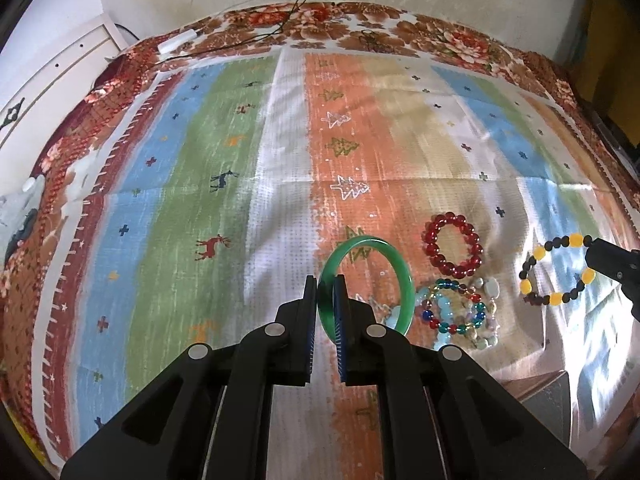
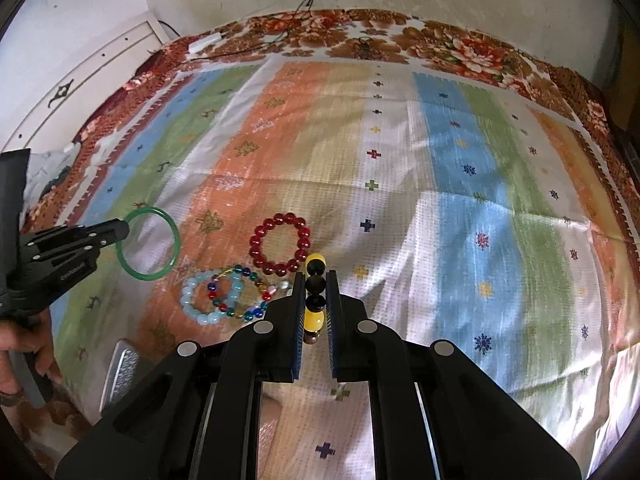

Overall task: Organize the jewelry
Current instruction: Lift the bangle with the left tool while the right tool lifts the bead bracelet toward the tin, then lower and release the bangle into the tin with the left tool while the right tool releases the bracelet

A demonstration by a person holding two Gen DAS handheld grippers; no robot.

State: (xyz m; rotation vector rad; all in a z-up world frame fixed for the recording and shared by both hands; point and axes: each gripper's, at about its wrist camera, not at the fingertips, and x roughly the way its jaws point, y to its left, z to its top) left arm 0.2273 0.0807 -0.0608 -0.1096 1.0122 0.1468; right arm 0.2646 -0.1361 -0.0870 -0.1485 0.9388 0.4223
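My left gripper is shut on a green bangle and holds it upright above the striped cloth; it also shows in the right wrist view. My right gripper is shut on a yellow-and-black bead bracelet, seen whole in the left wrist view. A red bead bracelet lies flat on the cloth. A pile of pale blue and multicoloured bead bracelets lies beside it, just left of my right gripper.
The striped cloth lies over a floral bedspread. Cables and a white adapter lie at the far edge. A white cabinet stands at the left. A grey metal object lies near the front edge.
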